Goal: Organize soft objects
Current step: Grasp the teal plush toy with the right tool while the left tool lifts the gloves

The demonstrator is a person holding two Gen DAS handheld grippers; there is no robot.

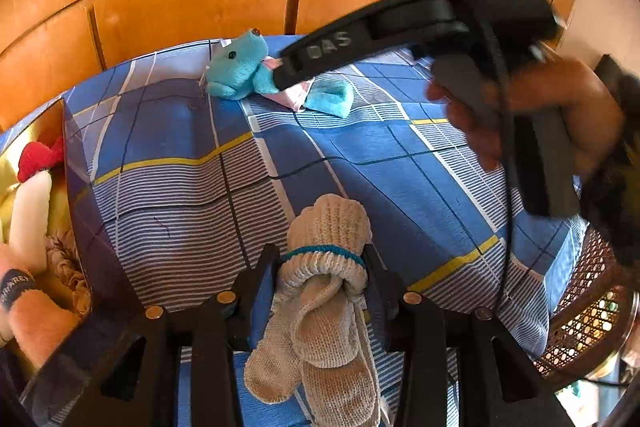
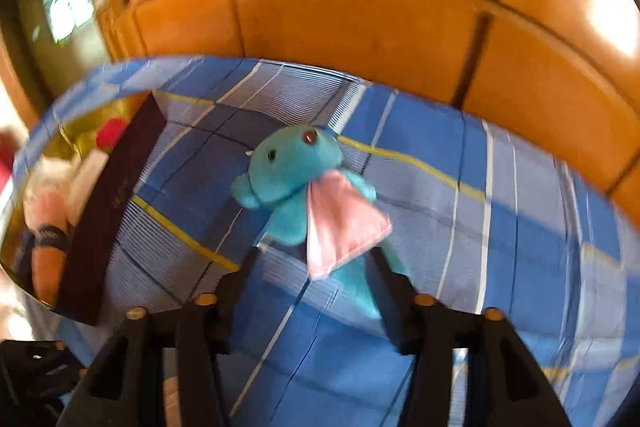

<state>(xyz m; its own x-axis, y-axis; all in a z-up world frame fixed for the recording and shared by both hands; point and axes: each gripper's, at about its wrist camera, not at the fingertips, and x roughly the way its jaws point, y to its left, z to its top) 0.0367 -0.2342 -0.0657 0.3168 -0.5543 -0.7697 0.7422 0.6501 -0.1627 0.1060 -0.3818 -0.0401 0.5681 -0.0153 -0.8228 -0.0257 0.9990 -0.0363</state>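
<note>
1. My left tool (image 1: 322, 267) holds a rolled pair of socks (image 1: 324, 287), pinched at the blue band. The loose sock ends hang down toward me.
2. My right tool (image 2: 316, 267) is wide, and I do not think it is squeezing anything. The blue teddy (image 2: 296, 183) is right at its tips.
3. The teddy lies on the blue checked bed sheet (image 2: 500, 227). Its head points far and a bit left, and its legs come near, in between the tool's two fingers. Its long way runs almost the same way the tool points.
4. My right hand is the closer one to the teddy.
5. The box (image 1: 76, 187) with other soft toys sits at the left. I think both things should go there.
</note>
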